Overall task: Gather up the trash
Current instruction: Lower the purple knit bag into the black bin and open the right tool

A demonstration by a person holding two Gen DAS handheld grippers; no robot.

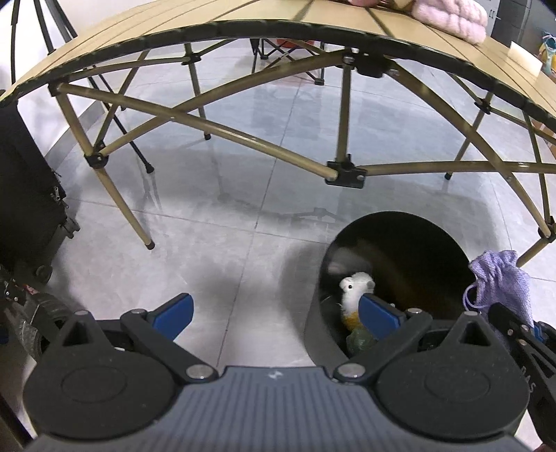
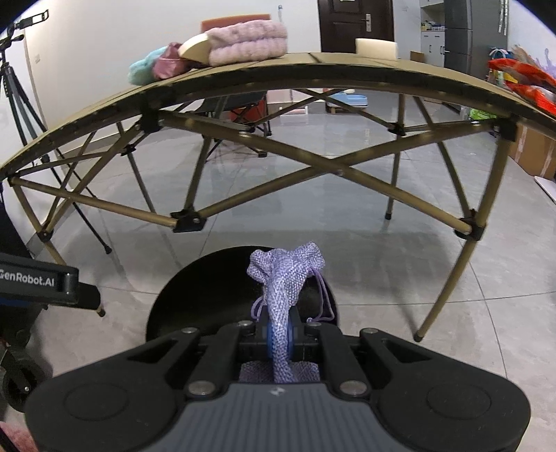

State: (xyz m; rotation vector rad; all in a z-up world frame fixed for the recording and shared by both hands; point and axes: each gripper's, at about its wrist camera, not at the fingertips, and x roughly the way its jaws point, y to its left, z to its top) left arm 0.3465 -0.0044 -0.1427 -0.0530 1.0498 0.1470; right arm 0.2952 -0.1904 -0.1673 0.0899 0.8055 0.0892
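While right gripper (image 2: 279,342) clamps lilac drawstring pouch (image 2: 285,278) above black bin (image 2: 180,306), poised for drop, left gripper (image 1: 274,309) hangs beside bin, jaws wide, empty. Plush alpaca (image 1: 354,288) lies inside bin; folding table (image 2: 312,69) beyond.

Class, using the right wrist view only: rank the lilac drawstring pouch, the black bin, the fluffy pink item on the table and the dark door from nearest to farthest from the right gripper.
1. Lilac drawstring pouch: clamped in the right gripper.
2. Black bin: on the floor just beyond, below the pouch.
3. Fluffy pink item: on the folding table, upper left.
4. Dark door: back wall.
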